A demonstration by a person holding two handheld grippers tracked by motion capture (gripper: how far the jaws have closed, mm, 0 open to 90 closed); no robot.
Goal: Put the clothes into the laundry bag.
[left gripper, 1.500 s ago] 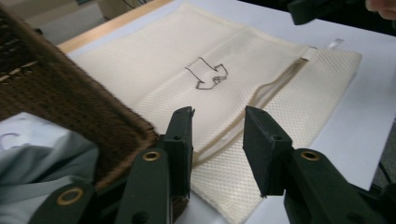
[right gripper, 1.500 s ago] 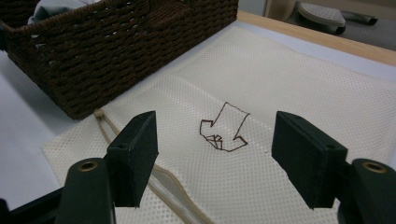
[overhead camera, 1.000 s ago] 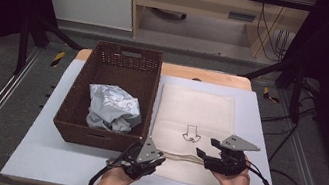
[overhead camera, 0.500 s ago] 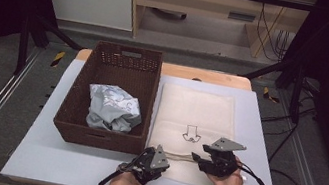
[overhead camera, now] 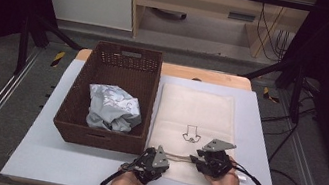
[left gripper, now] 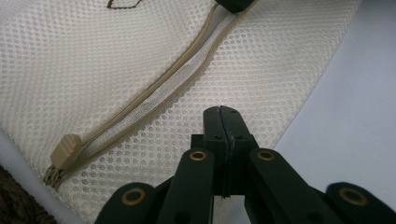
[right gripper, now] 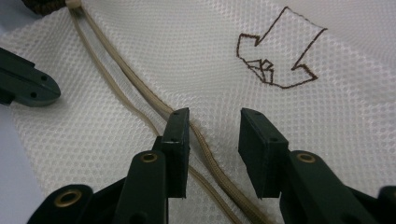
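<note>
A cream mesh laundry bag [overhead camera: 193, 127] is laid flat on the counter [overhead camera: 41, 153], just beside the right wall of a brown wicker basket [overhead camera: 103, 138] in which a crumpled grey cloth [overhead camera: 113, 108] is seen. An arrow [right gripper: 275, 56] is stitched in brown on the bag, and a tan zipper [left gripper: 154, 95] is run across its near end.

The left gripper [overhead camera: 153, 160] is held low at the bag's near left corner, the forearm being brought in from the near edge of the counter. Its jaws are pressed fully together, with the mesh lying just under their tips; whether any mesh is pinched cannot be told.

The right gripper [overhead camera: 211, 157] is held at the bag's near edge, right of the zipper's middle, the hand [overhead camera: 224, 181] behind it. Its jaws have just been closing and are seen partly apart, set down over the mesh beside the zipper, with nothing gripped.
</note>
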